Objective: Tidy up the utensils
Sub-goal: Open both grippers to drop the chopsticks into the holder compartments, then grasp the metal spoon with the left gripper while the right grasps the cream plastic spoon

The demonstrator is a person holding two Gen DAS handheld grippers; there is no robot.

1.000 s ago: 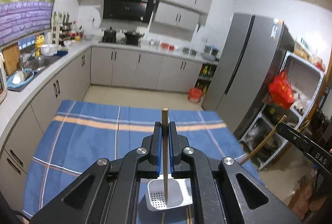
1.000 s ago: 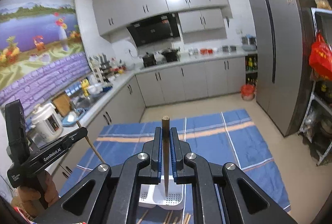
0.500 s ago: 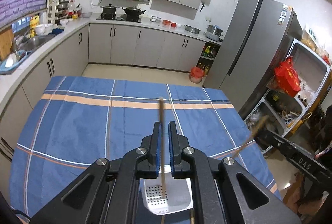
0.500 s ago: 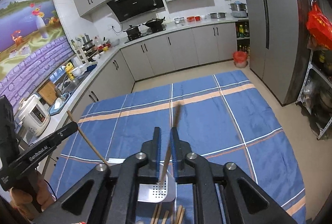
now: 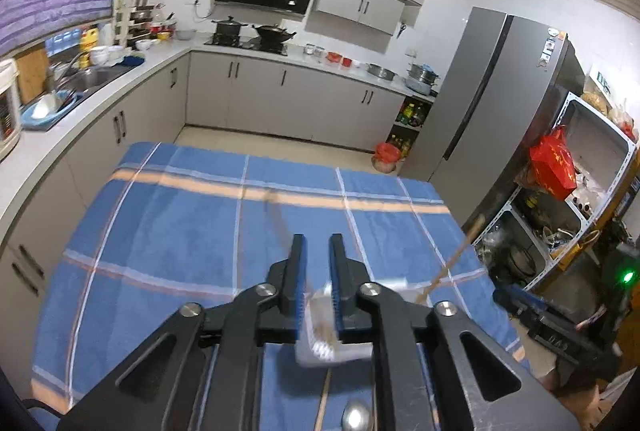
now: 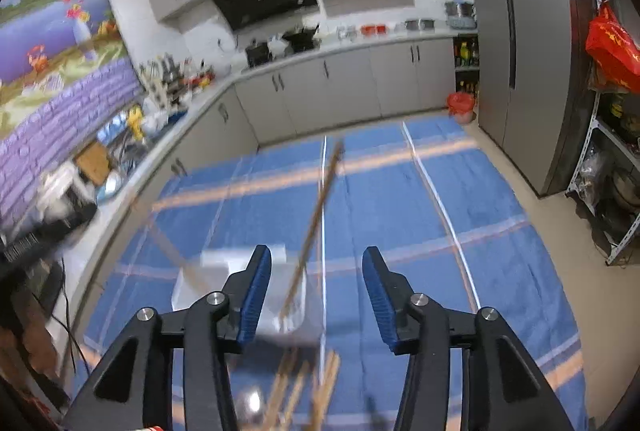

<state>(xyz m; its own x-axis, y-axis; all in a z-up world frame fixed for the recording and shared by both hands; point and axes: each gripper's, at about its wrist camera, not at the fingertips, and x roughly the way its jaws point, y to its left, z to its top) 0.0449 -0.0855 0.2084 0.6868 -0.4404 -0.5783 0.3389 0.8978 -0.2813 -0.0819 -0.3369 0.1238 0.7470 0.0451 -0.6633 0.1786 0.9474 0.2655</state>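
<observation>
A white perforated utensil holder [image 5: 320, 343] [image 6: 276, 287] stands on the blue checked tablecloth near the front edge. Two wooden chopsticks stand tilted in it: one [image 6: 316, 227] leans up between my right gripper's fingers, the other [image 6: 176, 255] leans left; both are blurred. My left gripper [image 5: 317, 247] is open a little, just above the holder, with a blurred chopstick [image 5: 280, 223] ahead of it. My right gripper [image 6: 316, 267] is wide open and empty. More chopsticks [image 6: 304, 387] and a metal spoon [image 5: 356, 417] lie on the cloth below.
The blue tablecloth [image 5: 192, 231] covers the table. Grey kitchen cabinets [image 5: 280, 103] and a counter run behind and along the left. A grey fridge [image 5: 492, 103] and a metal shelf rack [image 5: 592, 167] stand to the right.
Both grippers have opened and let go of their chopsticks, which now stand tilted in the holder. Both views have tipped down toward the table.
</observation>
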